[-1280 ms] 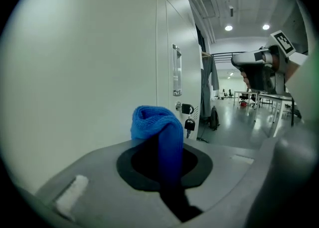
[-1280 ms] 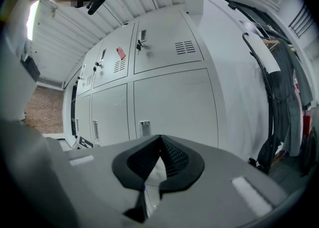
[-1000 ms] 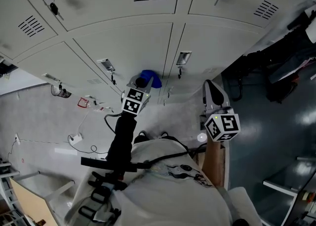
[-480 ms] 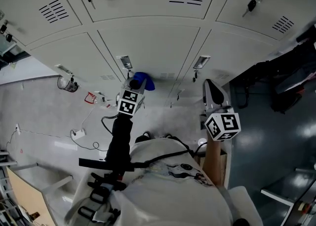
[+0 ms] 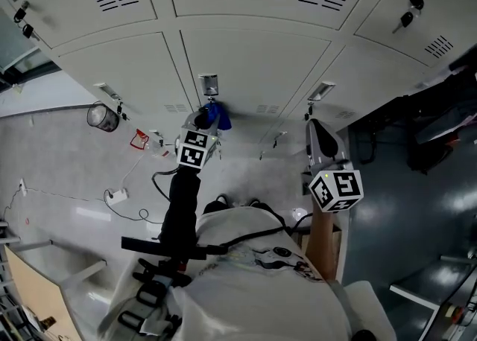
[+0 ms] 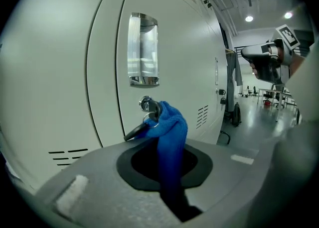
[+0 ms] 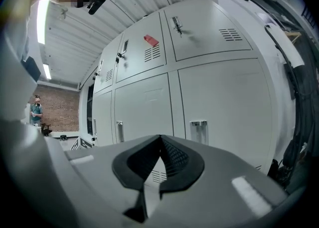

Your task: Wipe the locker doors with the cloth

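Pale grey locker doors (image 5: 253,64) fill the upper half of the head view. My left gripper (image 5: 203,119) is shut on a blue cloth (image 5: 217,114), which it holds against a lower door just under the metal handle recess (image 5: 209,83). In the left gripper view the blue cloth (image 6: 170,135) rises from the jaws and touches the door's lock with its hanging key (image 6: 147,106), below the handle recess (image 6: 142,49). My right gripper (image 5: 320,138) hangs away from the lockers, shut and holding nothing. In its own view, the right gripper (image 7: 160,141) faces the locker doors (image 7: 214,97).
On the floor at the left lie a round metal object (image 5: 102,117), a red-and-white item (image 5: 139,139) and cables (image 5: 123,196). Dark bags and clothing (image 5: 440,123) crowd the right side. A wooden box (image 5: 324,241) stands by my right leg. Keys (image 5: 408,17) hang from upper locks.
My left gripper has carried the blue cloth from beside the seam between two lower doors to the lock under a handle. The right gripper has stayed put.
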Demonstrator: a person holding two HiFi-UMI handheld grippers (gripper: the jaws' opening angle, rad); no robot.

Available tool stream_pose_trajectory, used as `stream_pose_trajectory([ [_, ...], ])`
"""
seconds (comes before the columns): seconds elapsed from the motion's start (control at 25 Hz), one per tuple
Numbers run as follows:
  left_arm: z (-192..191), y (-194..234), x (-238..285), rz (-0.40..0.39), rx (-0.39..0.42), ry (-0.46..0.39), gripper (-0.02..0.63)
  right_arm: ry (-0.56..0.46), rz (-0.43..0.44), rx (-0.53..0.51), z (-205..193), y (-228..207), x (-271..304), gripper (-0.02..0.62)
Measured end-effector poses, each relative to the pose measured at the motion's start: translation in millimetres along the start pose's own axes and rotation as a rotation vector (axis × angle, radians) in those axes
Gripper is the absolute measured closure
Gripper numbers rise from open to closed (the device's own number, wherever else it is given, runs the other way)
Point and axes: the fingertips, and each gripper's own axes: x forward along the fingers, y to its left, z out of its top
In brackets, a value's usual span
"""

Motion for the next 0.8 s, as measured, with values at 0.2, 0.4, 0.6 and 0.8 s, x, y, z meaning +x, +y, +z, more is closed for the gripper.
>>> stream_pose_trajectory([
  [0.2,-1.7,-27.0,-20.4,-0.137,0.005,-0.037,0.575,0.030,0.002,0.004,-9.8,29.0,-5.9,0.591],
  [0.4,-5.9,-72.1,-56.4,-0.273,-0.004,-0.076,0.575,0.084,0.024,0.009,-33.6,66.3,-7.2,0.591],
  [0.6,-14.3,-100.9,-102.1,-0.308,-0.033,-0.103,0.574,0.124,0.068,0.031,-60.3,100.2,-20.8,0.591],
  [0.8,-29.7,-106.1,-167.4,-0.223,-0.098,-0.111,0.575,0.105,0.151,0.037,-71.5,139.3,-61.2,0.591],
])
